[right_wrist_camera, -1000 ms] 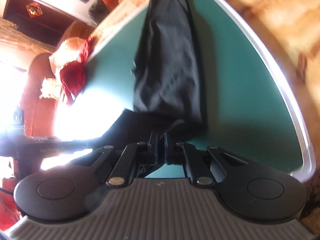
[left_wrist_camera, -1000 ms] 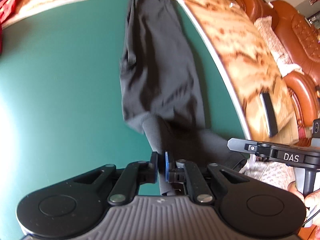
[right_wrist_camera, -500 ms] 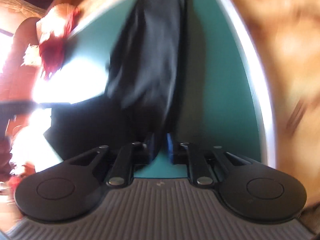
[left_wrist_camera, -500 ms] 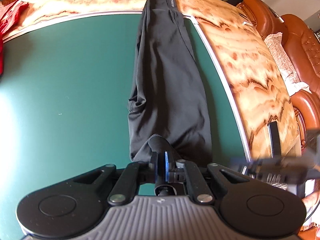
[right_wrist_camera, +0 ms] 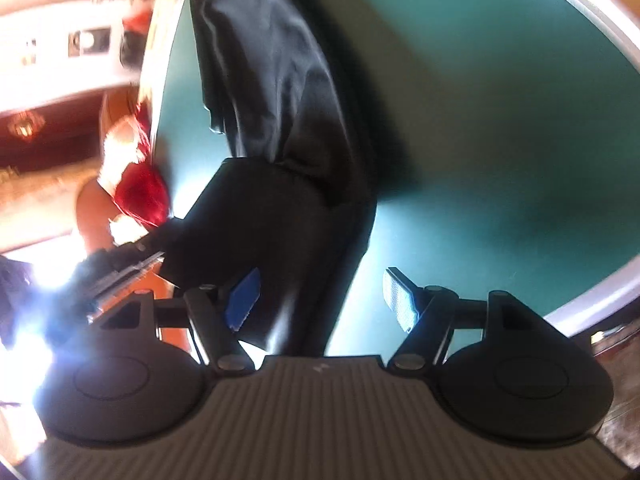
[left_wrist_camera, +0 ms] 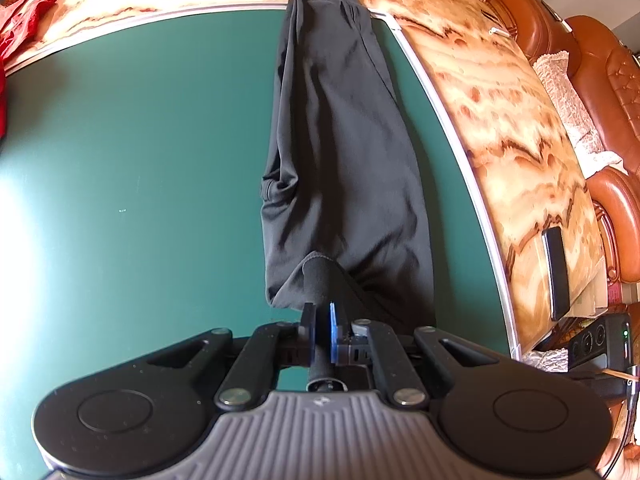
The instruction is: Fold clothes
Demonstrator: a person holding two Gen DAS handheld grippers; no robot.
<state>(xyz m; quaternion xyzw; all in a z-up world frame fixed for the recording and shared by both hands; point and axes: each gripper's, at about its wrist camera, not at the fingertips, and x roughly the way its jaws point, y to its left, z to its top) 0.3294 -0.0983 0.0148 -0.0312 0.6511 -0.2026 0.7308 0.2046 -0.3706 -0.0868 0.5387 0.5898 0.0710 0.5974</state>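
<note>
L gripper (left_wrist_camera: 322, 322): jaws pinched tight on a rolled bit of the black trousers (left_wrist_camera: 344, 168), near hem end. R gripper (right_wrist_camera: 320, 300): jaws have just been opening, now wide; dark cloth runs between the pads but they're not pressing it, so that end looks released.

Trousers lie lengthwise on the green mat (left_wrist_camera: 140, 140), folded along the legs, far end w/ waistband reaching past the mat's far rim onto the marbled table (left_wrist_camera: 500, 92). Phone (left_wrist_camera: 556, 272) on table to the right; red cloth (left_wrist_camera: 24, 28) far left.

Risks, as I judge: w/ only L holding, a pull could drag the whole length askew or undo the leg alignment. R's freed corner may slump and crease. Far end could slide.
</note>
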